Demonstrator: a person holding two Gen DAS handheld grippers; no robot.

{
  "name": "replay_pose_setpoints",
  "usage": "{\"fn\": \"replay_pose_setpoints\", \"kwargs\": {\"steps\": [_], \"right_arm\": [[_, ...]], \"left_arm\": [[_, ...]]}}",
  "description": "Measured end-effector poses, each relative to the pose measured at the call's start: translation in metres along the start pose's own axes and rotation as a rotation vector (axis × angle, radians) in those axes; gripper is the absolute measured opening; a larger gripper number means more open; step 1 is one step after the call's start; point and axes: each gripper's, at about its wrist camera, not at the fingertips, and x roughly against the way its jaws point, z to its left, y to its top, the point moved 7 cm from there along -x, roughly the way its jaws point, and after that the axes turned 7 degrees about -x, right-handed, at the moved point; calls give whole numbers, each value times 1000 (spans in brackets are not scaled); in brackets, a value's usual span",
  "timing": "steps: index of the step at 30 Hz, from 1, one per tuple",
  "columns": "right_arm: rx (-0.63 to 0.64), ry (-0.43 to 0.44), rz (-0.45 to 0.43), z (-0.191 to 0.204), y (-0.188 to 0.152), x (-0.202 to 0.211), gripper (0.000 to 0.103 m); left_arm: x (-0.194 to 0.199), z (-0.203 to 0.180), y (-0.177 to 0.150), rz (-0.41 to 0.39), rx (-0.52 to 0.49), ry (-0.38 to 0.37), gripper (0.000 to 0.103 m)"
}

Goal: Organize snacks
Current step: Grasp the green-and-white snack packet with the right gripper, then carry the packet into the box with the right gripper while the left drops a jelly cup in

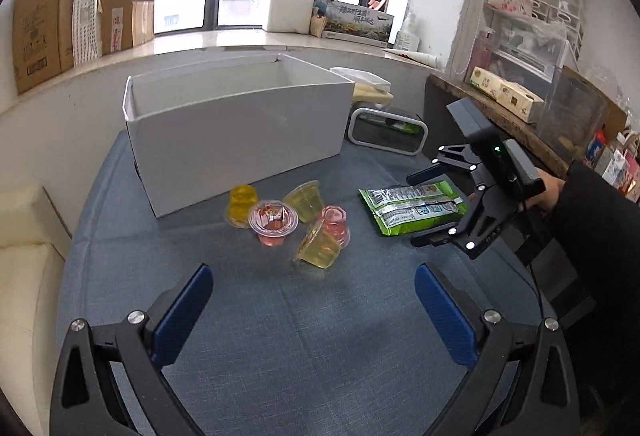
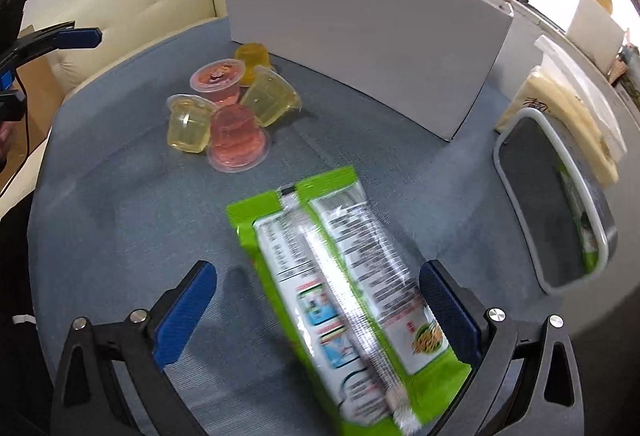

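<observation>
From the left wrist view, the left gripper [image 1: 314, 310] hangs wide open above the blue-clothed table [image 1: 280, 336], holding nothing. Five jelly cups [image 1: 288, 222] cluster mid-table in front of one white box [image 1: 236, 127], two of them tipped on their sides; a careless reach could scatter them toward the near edge. The right gripper [image 1: 428, 205] straddles one green snack packet [image 1: 412, 209] toward the right edge.

From the right wrist view, the right gripper [image 2: 318, 310] is spread open, the green snack packet [image 2: 344, 300] lying slantwise between its fingers, off-centre toward the right finger [image 2: 448, 310]. Closing like this may crumple or skid the slick wrapper rather than seize it. One grey tray [image 2: 520, 139] sits at the right edge, a second green packet [image 2: 580, 220] inside.
</observation>
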Motion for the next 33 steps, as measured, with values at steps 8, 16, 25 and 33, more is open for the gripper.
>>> {"fn": "replay_pose_setpoints", "kwargs": {"steps": [8,16,25,33], "right_arm": [[-13,32,-12,-7,-4,-11,103],[-69,-44,-20,-8,4,-6,80],[-390,-148,-77,-23,-12,26,75],[-508,-203,-180,22,-12,73,74]], "left_arm": [[-11,-1,-2,8,-15,22,103],[-14,-4,-5,17,-27,21,103],[-22,4,-9,31,-19,28,103],[-59,11,-12,89,-10,43,103]]}}
